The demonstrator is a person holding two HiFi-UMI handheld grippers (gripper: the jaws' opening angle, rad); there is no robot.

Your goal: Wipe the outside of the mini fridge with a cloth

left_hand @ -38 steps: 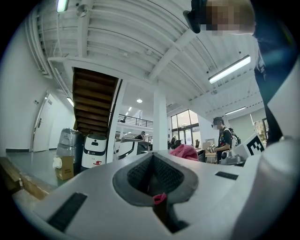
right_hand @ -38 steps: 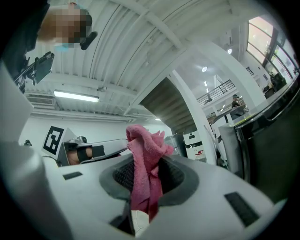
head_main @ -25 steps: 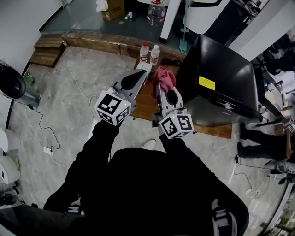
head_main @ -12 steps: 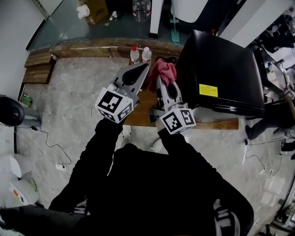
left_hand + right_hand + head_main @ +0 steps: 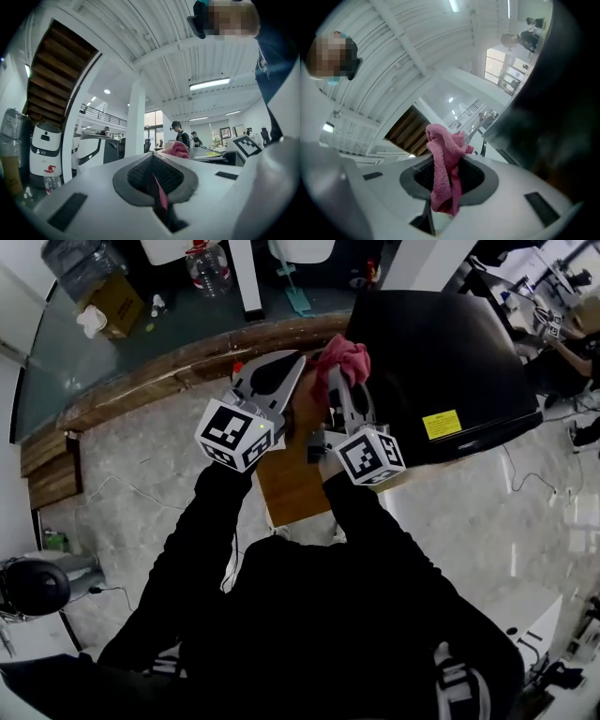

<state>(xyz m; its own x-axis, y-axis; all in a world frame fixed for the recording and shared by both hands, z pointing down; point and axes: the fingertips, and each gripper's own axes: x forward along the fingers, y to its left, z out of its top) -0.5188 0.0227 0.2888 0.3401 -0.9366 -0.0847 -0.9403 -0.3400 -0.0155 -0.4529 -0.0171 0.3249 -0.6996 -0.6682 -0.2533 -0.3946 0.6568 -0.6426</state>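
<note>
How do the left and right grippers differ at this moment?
The right gripper's fingers clamp the pink cloth; the left gripper's fingers are together with no cloth bunched in them. In the head view, the right gripper has its cloth at the mini fridge's edge, while the left gripper sits to its left, off the fridge. Both are shut and held side by side.

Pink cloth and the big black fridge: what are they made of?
The pink cloth looks like soft terry fabric: fuzzy, looped nap and limp folds. The fridge looks like black painted metal or plastic, smooth with a faint sheen; I cannot tell which.
</note>
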